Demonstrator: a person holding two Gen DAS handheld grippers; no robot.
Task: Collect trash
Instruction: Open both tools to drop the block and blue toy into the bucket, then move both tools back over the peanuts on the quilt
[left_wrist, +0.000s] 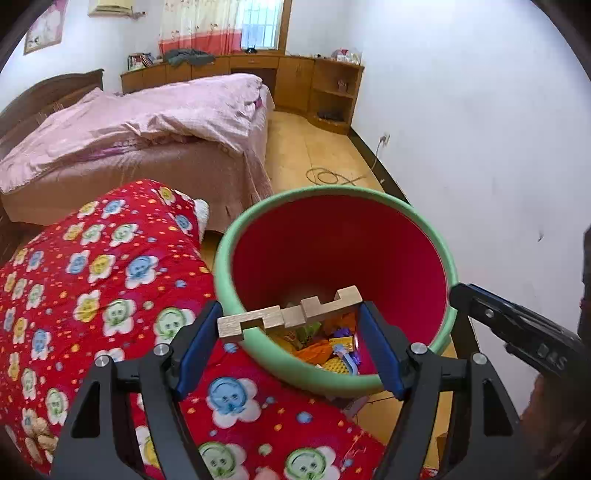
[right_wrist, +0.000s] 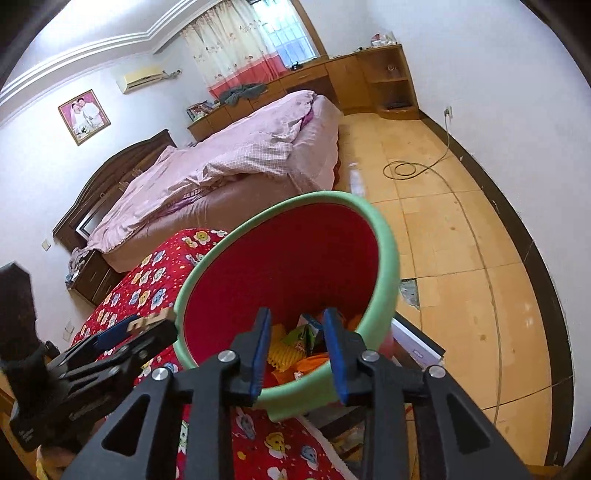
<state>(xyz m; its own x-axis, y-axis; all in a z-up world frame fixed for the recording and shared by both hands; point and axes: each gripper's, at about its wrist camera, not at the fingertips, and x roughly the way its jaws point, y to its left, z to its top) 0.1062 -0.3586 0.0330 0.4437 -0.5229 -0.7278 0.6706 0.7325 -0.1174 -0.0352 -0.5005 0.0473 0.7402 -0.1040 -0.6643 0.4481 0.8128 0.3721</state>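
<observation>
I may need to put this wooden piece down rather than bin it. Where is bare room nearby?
Bare floor tiles lie between the bin and the wall. The red quilt left of the bin is clear. The bin's bottom is crowded with trash.

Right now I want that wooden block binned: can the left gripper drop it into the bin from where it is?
Probably yes. The left gripper holds the notched wooden block over the green-rimmed bin's near rim; the mouth is open, though the block's left end overhangs the rim.
</observation>
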